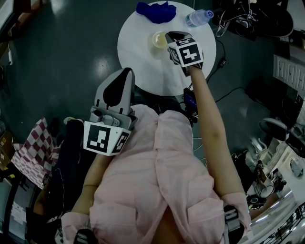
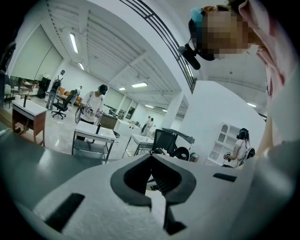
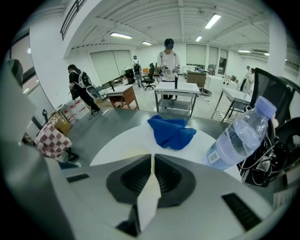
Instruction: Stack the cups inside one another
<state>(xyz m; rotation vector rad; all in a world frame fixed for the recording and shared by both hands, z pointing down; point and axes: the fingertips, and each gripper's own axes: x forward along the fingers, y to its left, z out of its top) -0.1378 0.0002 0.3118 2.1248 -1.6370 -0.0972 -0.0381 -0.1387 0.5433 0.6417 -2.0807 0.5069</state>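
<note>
One pale, yellowish cup [image 1: 158, 40] stands on the round white table [image 1: 143, 66]; whether more cups are nested in it I cannot tell. My right gripper [image 1: 167, 36] reaches down at the cup's right side. In the right gripper view its jaws [image 3: 152, 157] are shut on the cup's thin cream wall [image 3: 149, 194]. My left gripper [image 1: 126, 72] hangs off the table beside the person's body, shut with nothing in it. In the left gripper view it [image 2: 152, 158] points out into the room, with no cup in sight.
A crumpled blue cloth [image 1: 156, 12] [image 3: 171, 131] lies at the table's far edge. A clear water bottle [image 1: 198, 17] [image 3: 239, 136] lies to its right. Cables and gear [image 1: 248, 19] crowd the floor on the right. A checked bag [image 1: 35, 145] sits at the lower left.
</note>
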